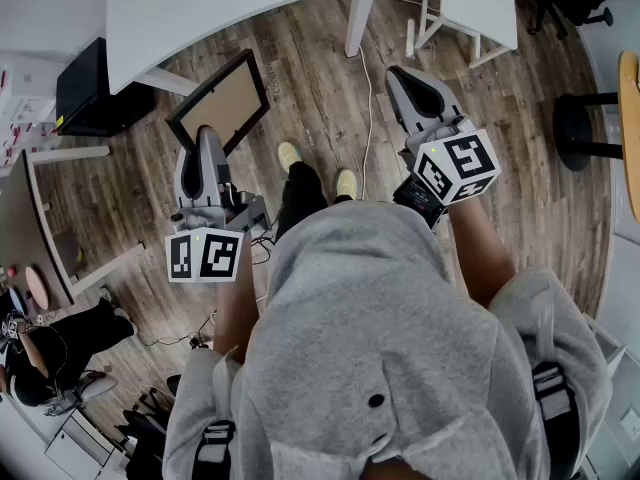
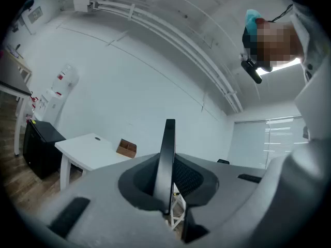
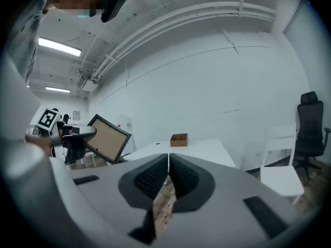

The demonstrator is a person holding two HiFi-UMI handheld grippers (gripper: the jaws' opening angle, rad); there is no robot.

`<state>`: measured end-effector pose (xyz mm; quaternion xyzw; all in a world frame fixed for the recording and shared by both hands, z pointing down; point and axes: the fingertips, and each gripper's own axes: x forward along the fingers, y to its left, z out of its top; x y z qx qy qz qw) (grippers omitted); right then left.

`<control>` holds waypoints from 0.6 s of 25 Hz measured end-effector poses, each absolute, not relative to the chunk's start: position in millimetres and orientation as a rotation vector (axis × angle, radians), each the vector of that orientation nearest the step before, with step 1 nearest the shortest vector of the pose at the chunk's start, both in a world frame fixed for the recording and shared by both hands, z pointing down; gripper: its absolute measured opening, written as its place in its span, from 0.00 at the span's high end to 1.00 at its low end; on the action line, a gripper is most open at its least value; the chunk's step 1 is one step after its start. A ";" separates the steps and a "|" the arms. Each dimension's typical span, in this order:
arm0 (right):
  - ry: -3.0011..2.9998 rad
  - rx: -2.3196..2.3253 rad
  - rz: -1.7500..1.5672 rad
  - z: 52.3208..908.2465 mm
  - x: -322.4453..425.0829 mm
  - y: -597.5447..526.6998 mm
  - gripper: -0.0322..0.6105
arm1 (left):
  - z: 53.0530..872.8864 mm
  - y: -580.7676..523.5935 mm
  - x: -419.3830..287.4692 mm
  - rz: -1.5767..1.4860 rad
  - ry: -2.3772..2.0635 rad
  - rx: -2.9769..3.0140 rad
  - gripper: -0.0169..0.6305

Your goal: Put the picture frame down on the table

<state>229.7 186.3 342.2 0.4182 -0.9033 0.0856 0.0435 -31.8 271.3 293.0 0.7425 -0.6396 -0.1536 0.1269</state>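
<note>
Picture frame [image 1: 222,101] clamped edgewise in left gripper [image 1: 205,140], near the table [image 1: 230,8] rim.

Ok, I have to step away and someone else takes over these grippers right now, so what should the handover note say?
Left gripper: jaws shut on the edge of the picture frame, which is held in the air and not yet on the table.
Right gripper: jaws together, nothing between them.
The white table is just ahead; a small brown box sits on it.
Done: the frame is in the grasp.
Left: bring the frame over a bare part of the tabletop, lay it down, then open the left jaws.
</note>
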 end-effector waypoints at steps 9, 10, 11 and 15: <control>-2.707 1.329 0.209 348.1 235.1 183.4 0.91 | 296.4 269.3 -32.7 -0.448 -1.855 2.162 0.89; -2.698 1.326 0.204 349.5 233.9 181.2 0.91 | 297.0 266.8 -34.4 -0.447 -1.853 2.161 0.89; -2.684 1.317 0.197 351.4 231.7 178.5 0.91 | 297.3 263.5 -36.6 -0.447 -1.851 2.159 0.89; -2.661 1.286 0.184 356.7 222.3 175.1 0.91 | 297.2 256.0 -42.5 -0.454 -1.847 2.165 0.89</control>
